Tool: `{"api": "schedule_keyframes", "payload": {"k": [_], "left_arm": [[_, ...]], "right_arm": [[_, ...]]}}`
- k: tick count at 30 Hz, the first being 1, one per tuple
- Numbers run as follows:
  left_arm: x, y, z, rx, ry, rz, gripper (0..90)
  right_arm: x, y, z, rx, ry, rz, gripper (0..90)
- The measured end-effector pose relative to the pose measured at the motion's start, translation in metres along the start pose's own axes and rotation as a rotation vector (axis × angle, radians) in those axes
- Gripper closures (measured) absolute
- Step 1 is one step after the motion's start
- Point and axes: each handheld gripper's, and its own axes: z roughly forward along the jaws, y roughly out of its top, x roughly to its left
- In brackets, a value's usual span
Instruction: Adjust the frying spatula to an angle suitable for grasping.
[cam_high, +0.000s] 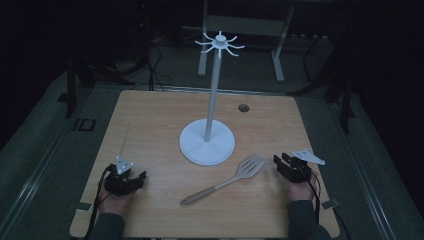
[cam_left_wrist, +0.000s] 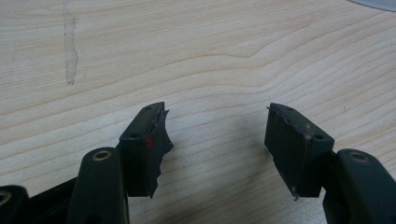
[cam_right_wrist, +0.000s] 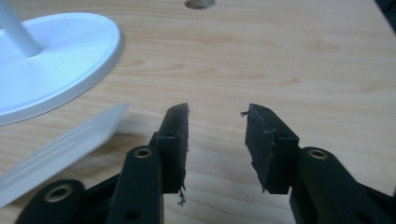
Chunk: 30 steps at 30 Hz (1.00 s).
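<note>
A white stand with a round base, a tall pole and hooked arms at its top rises from the middle of the wooden table. In front of it lies a slotted spatula with a pale head and a wooden handle, head toward the right. My left gripper rests at the table's front left, open over bare wood. Just right of the spatula's head sits my right gripper, open and holding nothing. The right gripper view has the spatula's edge and the stand's base at its left.
A round hole is cut in the table behind the stand, to the right. Metal table legs and cables stand on the dark floor beyond the far edge. Bare wood lies between the two grippers.
</note>
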Motion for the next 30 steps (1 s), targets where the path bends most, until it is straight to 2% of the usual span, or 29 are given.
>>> {"api": "schedule_keyframes", "payload": {"k": [6, 12, 21, 26, 29, 30], "left_arm": [[0.0, 0.0, -0.001, -0.001, 0.002, 0.001, 39.1], [0.0, -0.001, 0.0, 0.004, 0.002, -0.001, 39.1], [0.0, -0.001, 0.0, 0.006, 0.004, -0.001, 39.1], [0.0, -0.001, 0.0, 0.008, 0.003, 0.001, 39.1], [0.0, -0.001, 0.0, 0.006, 0.004, -0.001, 39.1], [0.0, -0.001, 0.0, 0.008, 0.003, 0.001, 39.1]], "right_arm": [[0.014, 0.006, -0.003, 0.04, -0.004, -0.092, 71.7], [0.02, 0.015, -0.006, 0.038, 0.031, -0.114, 76.7], [0.022, 0.028, -0.007, 0.037, 0.076, -0.136, 78.8], [0.029, 0.036, -0.004, 0.041, 0.113, -0.155, 89.8], [0.032, 0.039, -0.001, 0.052, 0.129, -0.159, 90.0], [0.036, 0.04, 0.003, 0.065, 0.137, -0.176, 90.0]]}}
